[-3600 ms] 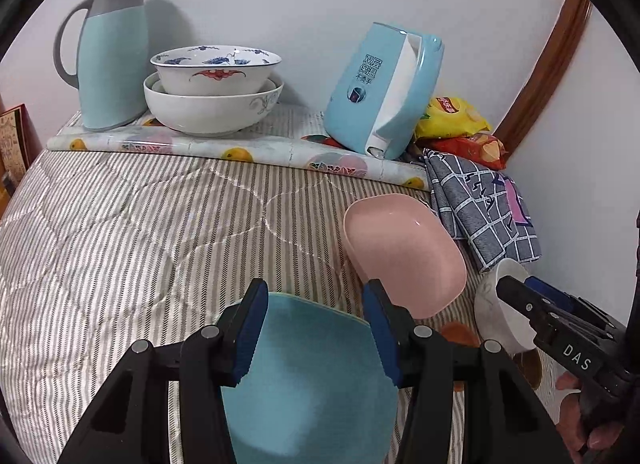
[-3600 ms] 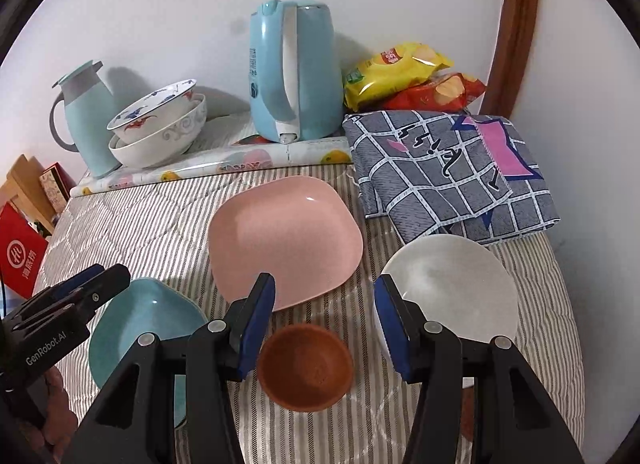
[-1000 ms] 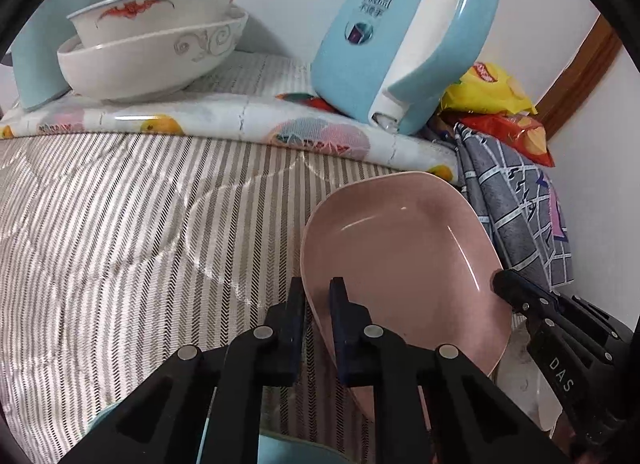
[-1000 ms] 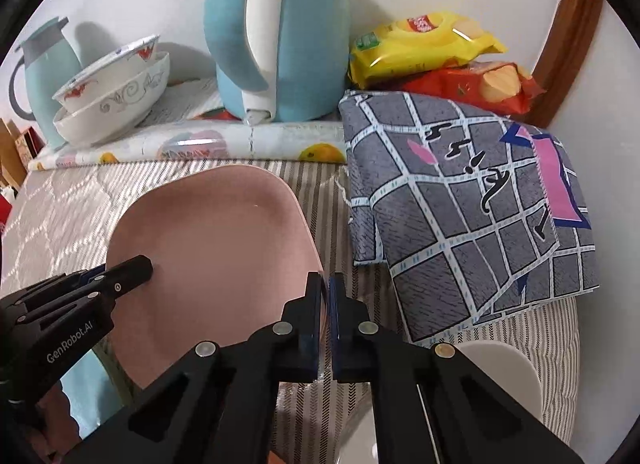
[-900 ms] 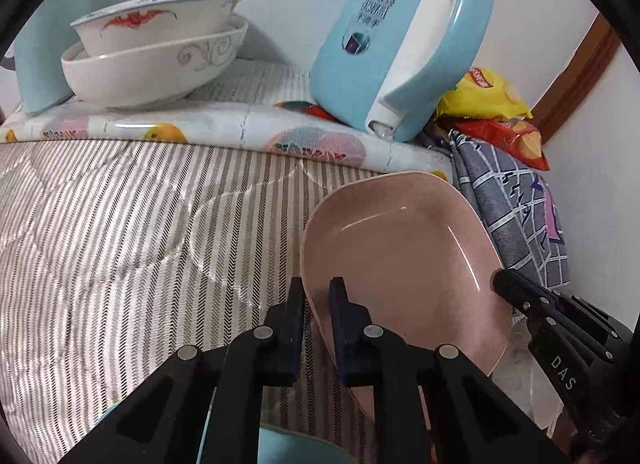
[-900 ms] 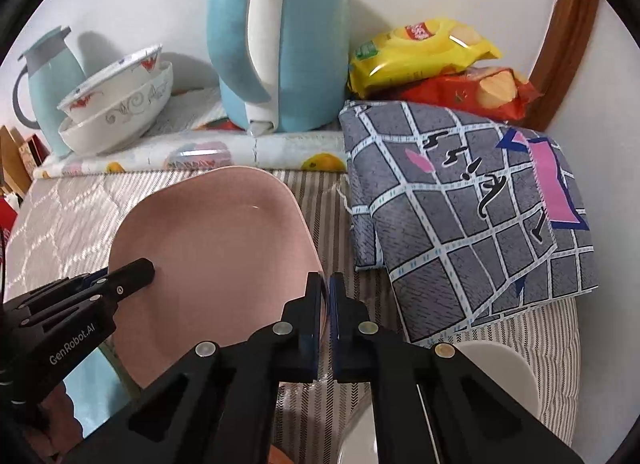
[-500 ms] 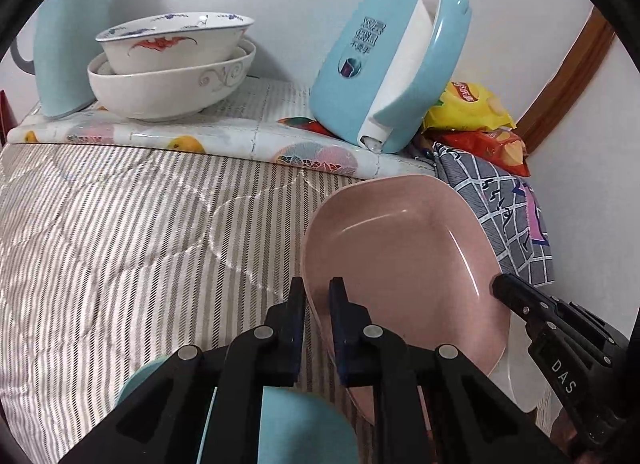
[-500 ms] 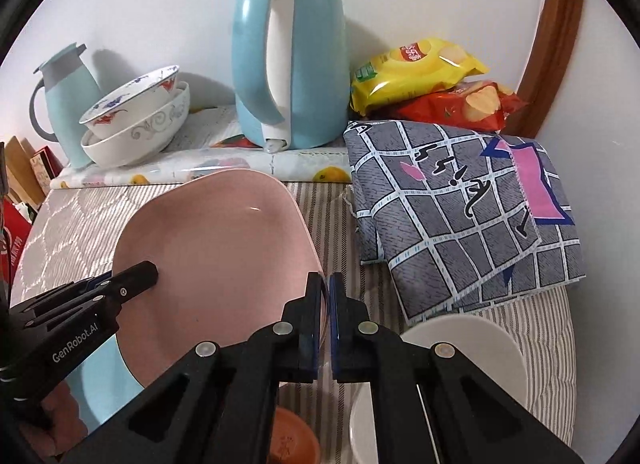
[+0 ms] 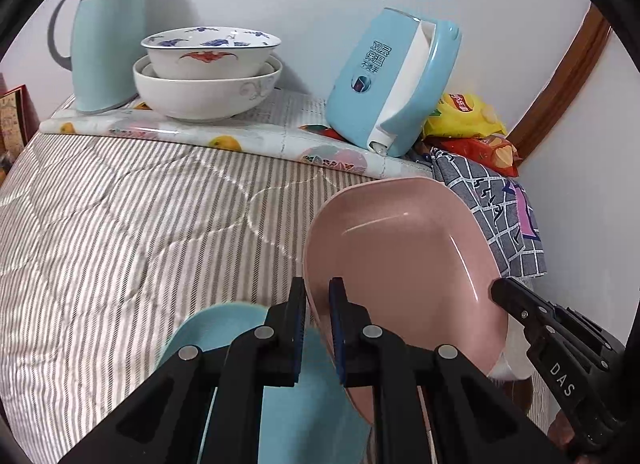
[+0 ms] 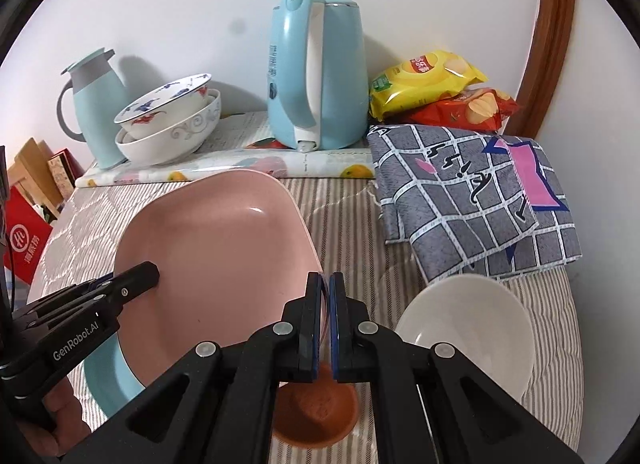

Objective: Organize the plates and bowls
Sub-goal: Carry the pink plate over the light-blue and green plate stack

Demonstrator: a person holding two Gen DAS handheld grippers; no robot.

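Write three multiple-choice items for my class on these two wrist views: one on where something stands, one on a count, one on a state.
1. Where is the teal plate?
A. Inside the stacked bowls
B. On the striped cloth, below the pink plate
C. On the checked cloth

2. How many snack bags lie behind the checked cloth?
A. One
B. Two
C. Four

3. How is the pink plate held?
A. Flat on the cloth, untouched
B. By the left gripper alone
C. Lifted and tilted, both grippers shut on its rim

Answers: 1 B, the teal plate shows on the striped cloth under the raised pink one. 2 B, a yellow bag lies on a red bag. 3 C, the left gripper and right gripper each pinch opposite edges, and the plate slants.
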